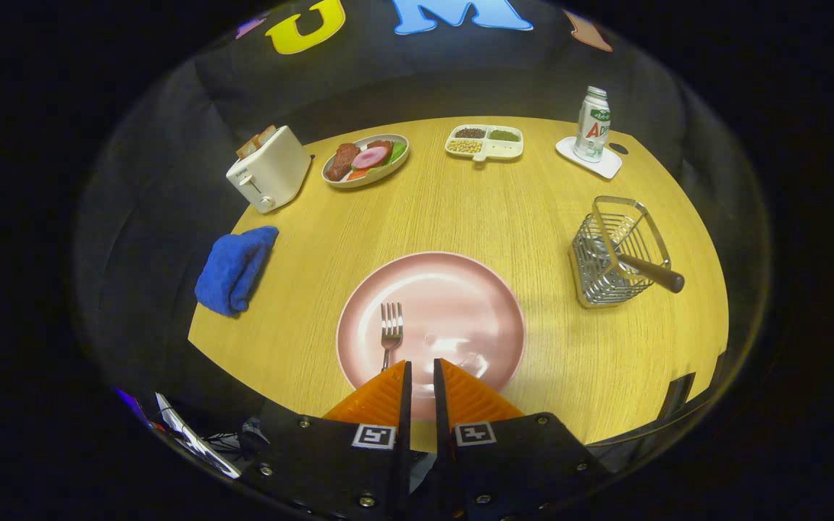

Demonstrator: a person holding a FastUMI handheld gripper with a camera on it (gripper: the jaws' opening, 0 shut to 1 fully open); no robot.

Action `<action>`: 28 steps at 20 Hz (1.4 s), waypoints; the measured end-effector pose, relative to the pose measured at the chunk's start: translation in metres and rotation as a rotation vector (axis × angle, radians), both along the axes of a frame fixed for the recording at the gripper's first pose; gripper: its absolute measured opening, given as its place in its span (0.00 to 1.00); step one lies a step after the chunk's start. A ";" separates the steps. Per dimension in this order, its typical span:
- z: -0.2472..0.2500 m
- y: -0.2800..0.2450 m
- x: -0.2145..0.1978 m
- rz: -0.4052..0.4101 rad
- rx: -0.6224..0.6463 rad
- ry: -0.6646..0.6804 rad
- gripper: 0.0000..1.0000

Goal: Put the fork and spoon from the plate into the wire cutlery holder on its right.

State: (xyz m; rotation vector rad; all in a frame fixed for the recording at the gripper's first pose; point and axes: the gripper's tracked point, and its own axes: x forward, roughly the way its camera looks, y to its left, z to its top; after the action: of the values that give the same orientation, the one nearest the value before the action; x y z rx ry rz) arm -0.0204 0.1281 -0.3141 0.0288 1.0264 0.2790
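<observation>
- The gripper [421, 365] is showing at the bottom centre of the frame, its two orange fingers [381, 398] lying nearly together with only a thin slit between them; the jaws are clenched on nothing, their tips reaching over the near rim of the plate.
- The pink plate [460, 297] is sitting on the wooden surface [475, 210] just ahead of the fingertips, at lower centre.
- The fork [390, 331] is lying on the left part of the plate, tines pointing away, its handle running down toward the left finger and passing out of sight there.
- The wire cutlery holder [616, 250] is standing at centre right, well apart from the plate; a utensil with a brown handle [652, 273] is leaning inside it, the handle sticking out over the rim toward the right. Its head is too hidden by the wires to identify.
- A folded blue cloth [236, 269] is resting at the left edge of the surface.
- A white toaster [269, 177] with bread in it is standing at upper left, a dish of food [365, 160] just beside it.
- A divided tray [484, 142] is lying at upper centre, and a can [592, 124] is standing on a white coaster [605, 166] at upper right.
</observation>
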 end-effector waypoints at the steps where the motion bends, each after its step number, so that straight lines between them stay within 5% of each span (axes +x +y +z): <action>1: -0.005 0.005 -0.002 0.009 -0.001 0.009 0.16; 13: -0.056 0.038 -0.019 0.103 -0.072 0.097 0.17; 20: -0.080 0.036 -0.021 0.072 -0.089 0.148 0.17; 25: -0.067 0.038 -0.020 0.039 -0.051 0.145 0.03; 28: -0.058 0.038 -0.013 0.026 -0.011 0.124 0.03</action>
State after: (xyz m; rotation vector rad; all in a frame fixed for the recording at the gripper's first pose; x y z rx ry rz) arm -0.0329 0.1656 -0.3722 0.0231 1.1522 0.2981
